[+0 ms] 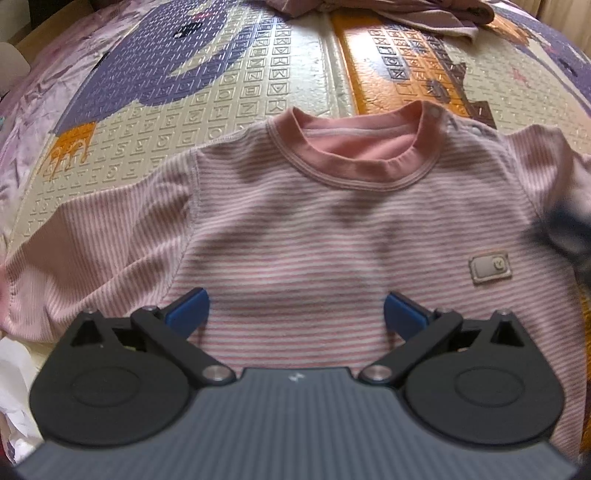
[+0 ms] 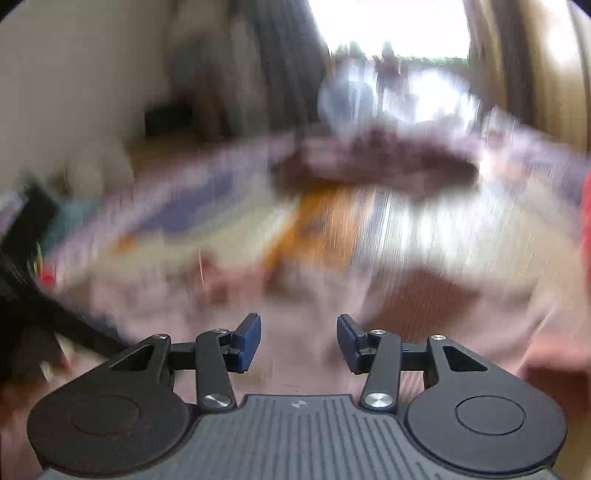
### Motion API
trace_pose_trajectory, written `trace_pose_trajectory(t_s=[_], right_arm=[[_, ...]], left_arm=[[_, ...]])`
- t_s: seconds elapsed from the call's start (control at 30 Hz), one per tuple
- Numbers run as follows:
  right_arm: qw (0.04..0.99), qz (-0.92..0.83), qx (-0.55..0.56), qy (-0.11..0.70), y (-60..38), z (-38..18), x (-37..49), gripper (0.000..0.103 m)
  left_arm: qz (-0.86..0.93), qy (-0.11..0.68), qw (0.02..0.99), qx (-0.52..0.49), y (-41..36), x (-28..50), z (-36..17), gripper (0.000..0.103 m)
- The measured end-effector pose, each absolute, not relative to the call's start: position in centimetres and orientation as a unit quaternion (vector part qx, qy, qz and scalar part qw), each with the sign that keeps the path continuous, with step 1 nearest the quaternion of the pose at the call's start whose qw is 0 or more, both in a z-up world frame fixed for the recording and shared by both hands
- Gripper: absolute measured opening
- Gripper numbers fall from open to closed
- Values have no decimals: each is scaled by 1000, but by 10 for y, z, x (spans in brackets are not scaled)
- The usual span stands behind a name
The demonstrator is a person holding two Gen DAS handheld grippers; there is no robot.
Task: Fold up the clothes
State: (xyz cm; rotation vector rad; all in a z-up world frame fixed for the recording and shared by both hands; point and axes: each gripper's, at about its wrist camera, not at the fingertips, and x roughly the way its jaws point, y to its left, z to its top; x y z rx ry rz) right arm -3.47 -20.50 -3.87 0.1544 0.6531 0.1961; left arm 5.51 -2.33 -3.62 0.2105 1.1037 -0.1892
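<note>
A small pink-and-white striped shirt [image 1: 314,229] with a pink collar lies flat, front up, on a patterned play mat [image 1: 229,85], collar pointing away. My left gripper [image 1: 296,314] is wide open over the shirt's lower body, its blue pads apart and holding nothing. My right gripper [image 2: 299,339] is open and empty; its view is heavily motion-blurred, with pink cloth [image 2: 424,314] below it. A dark blurred shape at the right edge of the left wrist view [image 1: 569,236] appears to be the right gripper beside the shirt's sleeve.
A heap of mauve clothes [image 1: 388,14] lies at the far end of the mat, also a dark blur in the right wrist view [image 2: 380,166]. White crumpled material [image 1: 14,387] sits at the near left. A bright window [image 2: 391,29] stands far behind.
</note>
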Motion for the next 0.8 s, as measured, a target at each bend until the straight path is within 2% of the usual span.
trace_pose_trajectory(t_s=[0.07, 0.1, 0.13, 0.17, 0.2, 0.3, 0.47, 0.57, 0.63, 0.8], right_arm=[[943, 101, 63, 311, -203, -43, -39, 50], [942, 101, 51, 315, -202, -42, -39, 54], [942, 101, 39, 319, -200, -41, -39, 62], [941, 100, 26, 322, -198, -41, -40, 82], [941, 97, 14, 324, -195, -42, -41, 89], [943, 85, -11, 321, -190, -40, -45, 88], [960, 24, 28, 278, -215, -27, -39, 87], [949, 7, 33, 313, -226, -39, -27, 87], [945, 6, 10, 328, -225, -49, -22, 92], [942, -7, -8, 336, -228, -50, -20, 93]], left_arm=[[-90, 521, 843, 100, -23, 55, -37, 103], [-90, 520, 844, 100, -23, 54, -37, 103], [-90, 518, 845, 100, -23, 54, -37, 103], [-89, 517, 846, 99, -23, 53, -37, 103], [-89, 516, 846, 99, -23, 52, -37, 103], [-91, 512, 848, 97, -22, 51, -37, 103], [-89, 511, 849, 96, -22, 51, -38, 103], [-90, 511, 850, 95, -21, 51, -38, 103], [-91, 511, 850, 95, -21, 51, -38, 103], [-93, 508, 851, 95, -20, 51, -38, 103]])
